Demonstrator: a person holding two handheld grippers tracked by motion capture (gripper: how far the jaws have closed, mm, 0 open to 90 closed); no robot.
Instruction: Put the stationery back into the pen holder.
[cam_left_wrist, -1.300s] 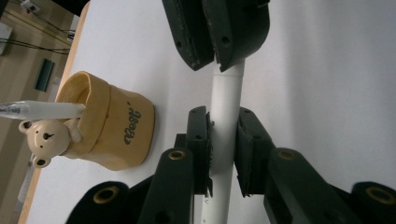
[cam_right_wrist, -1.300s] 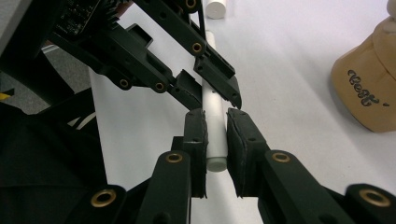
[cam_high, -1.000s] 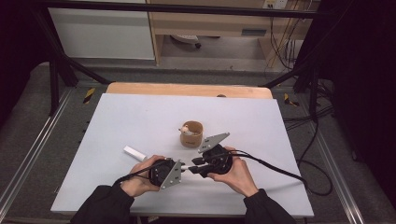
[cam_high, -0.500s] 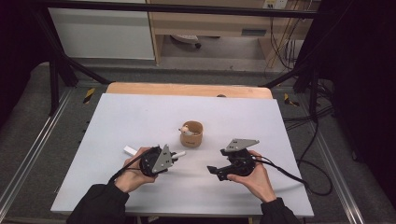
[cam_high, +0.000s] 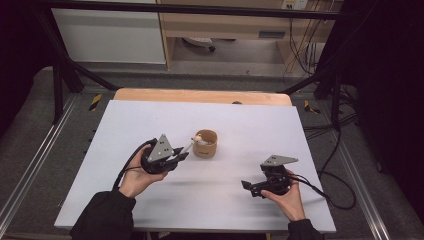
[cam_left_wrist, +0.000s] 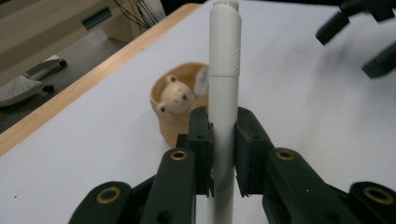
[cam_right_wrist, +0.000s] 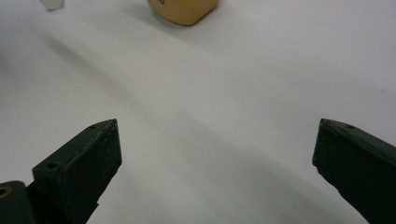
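Since half a second earlier, the left gripper (cam_high: 180, 155) has carried the white marker (cam_high: 187, 148) up and across the table (cam_high: 125, 120) toward the wooden cup (cam_high: 205, 143), while the right gripper (cam_high: 248, 186) has drawn a little further back toward the table's near right edge.

Seen from the left gripper view, the two black jaws are clamped on the marker (cam_left_wrist: 222, 107) about midway along its barrel, the capped end pointing away from the hand and lined up just beside the cup (cam_left_wrist: 180, 109). That mid-barrel hold appears chosen to leave the long front end free — enough to tip into the cup's mouth without the jaws meeting the rim. A small pale bear-shaped figure (cam_left_wrist: 174, 97) sits at the cup's near rim, and another white object (cam_left_wrist: 202, 80) stands inside it, so the free space looks narrow.

The right gripper holds nothing — its jaws stand wide apart over bare table in its own view, with the cup's base (cam_right_wrist: 184, 10) far ahead at the top edge. It seems kept well clear of the cup so the left hand (cam_high: 134, 180) can work unhindered.

From above, the marker's tip reaches close to the cup's left rim but is not yet over the opening. The step in hand looks like dropping the marker into the cup; the next move would call for lifting and tilting the tip past the figure.
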